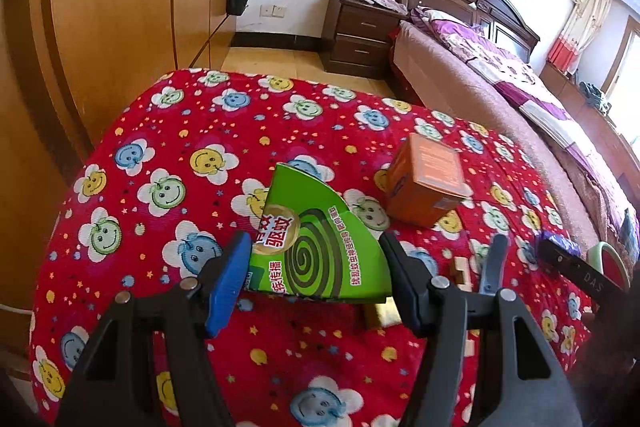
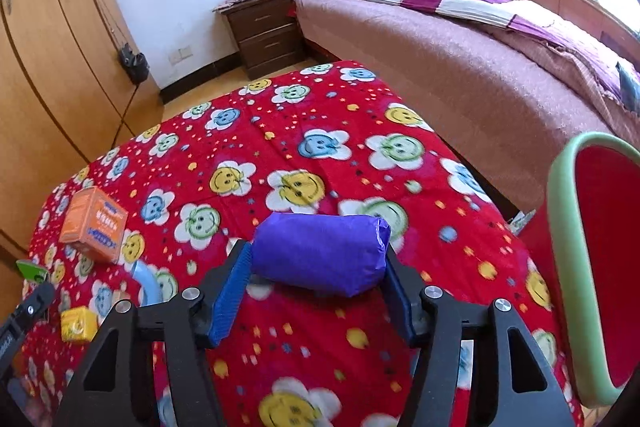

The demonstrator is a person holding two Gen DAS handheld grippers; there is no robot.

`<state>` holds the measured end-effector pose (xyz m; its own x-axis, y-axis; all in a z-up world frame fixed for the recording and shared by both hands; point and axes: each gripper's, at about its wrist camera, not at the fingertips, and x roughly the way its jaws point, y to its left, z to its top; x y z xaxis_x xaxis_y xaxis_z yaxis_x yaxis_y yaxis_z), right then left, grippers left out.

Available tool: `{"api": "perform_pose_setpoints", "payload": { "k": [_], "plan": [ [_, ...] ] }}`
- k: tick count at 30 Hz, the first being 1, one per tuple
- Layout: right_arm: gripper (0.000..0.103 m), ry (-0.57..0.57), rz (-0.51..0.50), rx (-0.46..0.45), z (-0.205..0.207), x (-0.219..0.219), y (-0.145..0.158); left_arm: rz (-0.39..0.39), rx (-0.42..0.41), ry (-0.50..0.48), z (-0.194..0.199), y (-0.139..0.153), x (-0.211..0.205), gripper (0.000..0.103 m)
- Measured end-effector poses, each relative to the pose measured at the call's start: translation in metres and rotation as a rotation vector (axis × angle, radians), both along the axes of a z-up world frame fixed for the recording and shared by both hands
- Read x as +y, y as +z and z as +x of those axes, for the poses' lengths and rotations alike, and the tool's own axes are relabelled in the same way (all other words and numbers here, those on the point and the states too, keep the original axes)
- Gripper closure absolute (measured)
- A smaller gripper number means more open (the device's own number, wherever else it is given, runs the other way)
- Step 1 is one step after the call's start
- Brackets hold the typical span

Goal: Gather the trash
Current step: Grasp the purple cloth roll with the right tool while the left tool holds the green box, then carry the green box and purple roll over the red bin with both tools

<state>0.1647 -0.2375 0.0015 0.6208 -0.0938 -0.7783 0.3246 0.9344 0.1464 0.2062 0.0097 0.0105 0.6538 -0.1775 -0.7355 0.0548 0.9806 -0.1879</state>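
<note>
The left gripper [image 1: 314, 267] clamps a flat green cardboard box [image 1: 316, 243] at lower centre. The right gripper [image 2: 318, 275] clasps a crinkly purple plastic roll [image 2: 320, 251] over the red quilted cloth [image 2: 280, 131].

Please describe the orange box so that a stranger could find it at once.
Find the red smiley-flower quilt in front of the bed. The orange box sits on it, beyond the flat green packet. It alone is orange and cube-like.

bright daylight floods in from the window [image 1: 628, 67] at the right, washing out its panes. both views bow strongly with dark vignetted corners. the right wrist view looks slightly soft.
</note>
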Motion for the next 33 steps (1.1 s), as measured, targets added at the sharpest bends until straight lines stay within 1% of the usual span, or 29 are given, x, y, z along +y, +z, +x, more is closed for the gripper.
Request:
{"api": "perform_pose_setpoints", "payload": {
  "k": [8, 16, 23, 33],
  "plan": [
    [0.04, 0.031, 0.074, -0.062, -0.053, -0.008, 0.019, 0.001, -0.035, -0.05, -0.032, 0.026, -0.017, 0.037],
    [0.04, 0.07, 0.132, -0.131, -0.109, -0.007, 0.037, -0.026, -0.051, -0.103, -0.073, 0.042, -0.039, 0.037],
    [0.04, 0.074, 0.157, -0.187, -0.14, -0.013, 0.051, -0.071, -0.041, -0.143, -0.1, 0.049, -0.055, 0.037],
    [0.04, 0.049, 0.162, -0.25, -0.178, -0.034, 0.066, -0.073, -0.05, -0.197, -0.123, 0.057, -0.082, 0.037]
  ]
}}
